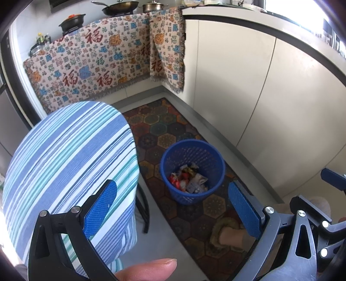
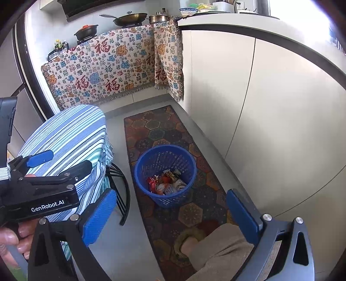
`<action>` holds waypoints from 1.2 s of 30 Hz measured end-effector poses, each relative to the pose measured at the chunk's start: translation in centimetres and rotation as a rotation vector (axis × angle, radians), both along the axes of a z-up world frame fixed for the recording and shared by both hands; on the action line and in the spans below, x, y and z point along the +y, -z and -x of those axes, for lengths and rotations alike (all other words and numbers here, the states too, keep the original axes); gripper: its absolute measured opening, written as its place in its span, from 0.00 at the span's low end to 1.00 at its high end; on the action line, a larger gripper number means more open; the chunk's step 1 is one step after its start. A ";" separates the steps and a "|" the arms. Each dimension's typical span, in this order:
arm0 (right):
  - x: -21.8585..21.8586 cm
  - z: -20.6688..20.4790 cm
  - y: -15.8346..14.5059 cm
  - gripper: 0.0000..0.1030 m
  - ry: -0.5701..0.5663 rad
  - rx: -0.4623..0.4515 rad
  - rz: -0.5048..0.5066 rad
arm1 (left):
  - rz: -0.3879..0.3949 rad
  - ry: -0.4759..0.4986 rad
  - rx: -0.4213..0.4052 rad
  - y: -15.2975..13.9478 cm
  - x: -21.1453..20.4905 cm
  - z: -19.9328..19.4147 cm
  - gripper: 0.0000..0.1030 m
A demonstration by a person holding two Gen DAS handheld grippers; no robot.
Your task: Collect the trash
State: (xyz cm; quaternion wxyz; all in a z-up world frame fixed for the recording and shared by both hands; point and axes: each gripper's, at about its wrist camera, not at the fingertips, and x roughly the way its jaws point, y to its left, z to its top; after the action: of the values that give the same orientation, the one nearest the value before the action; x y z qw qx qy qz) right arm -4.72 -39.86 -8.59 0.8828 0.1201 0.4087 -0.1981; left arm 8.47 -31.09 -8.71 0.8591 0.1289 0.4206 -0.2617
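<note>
1. Down on the floor stands the blue basket, round, plastic, its wall a fine open mesh, sitting upright on the patterned rug.
2. Inside it, the trash: crumpled wrappers in red, white and silver, heaped across the bottom.
3. The rug is a long runner of dark hexagon tiles, laid on grey floor alongside smooth cream cabinet doors.
4. Left gripper hangs above the basket, jaws spread wide, blue textured pads holding nothing.
5. Right gripper, same story: spread apart, empty, basket framed between its fingers.
6. Beside the basket, a round stool with black metal legs, capped in a blue, teal and white striped cloth.
7. Further back, a fringed woven cloth drapes the counter; pans sit on top.
</note>
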 end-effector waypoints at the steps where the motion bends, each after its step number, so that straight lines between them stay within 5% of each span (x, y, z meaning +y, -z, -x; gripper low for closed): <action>1: 0.0 0.0 0.0 1.00 0.000 0.000 -0.001 | 0.000 0.001 0.000 0.0 0.0 0.0 0.99; 36: -0.1 0.4 0.4 1.00 0.004 0.000 -0.013 | -0.007 0.019 0.007 0.0 -0.3 0.4 0.99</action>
State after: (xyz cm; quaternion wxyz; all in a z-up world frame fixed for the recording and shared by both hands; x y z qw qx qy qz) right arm -5.14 -40.01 -8.99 0.8817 0.1265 0.4096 -0.1971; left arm 8.05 -31.40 -8.70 0.8545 0.1348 0.4234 -0.2690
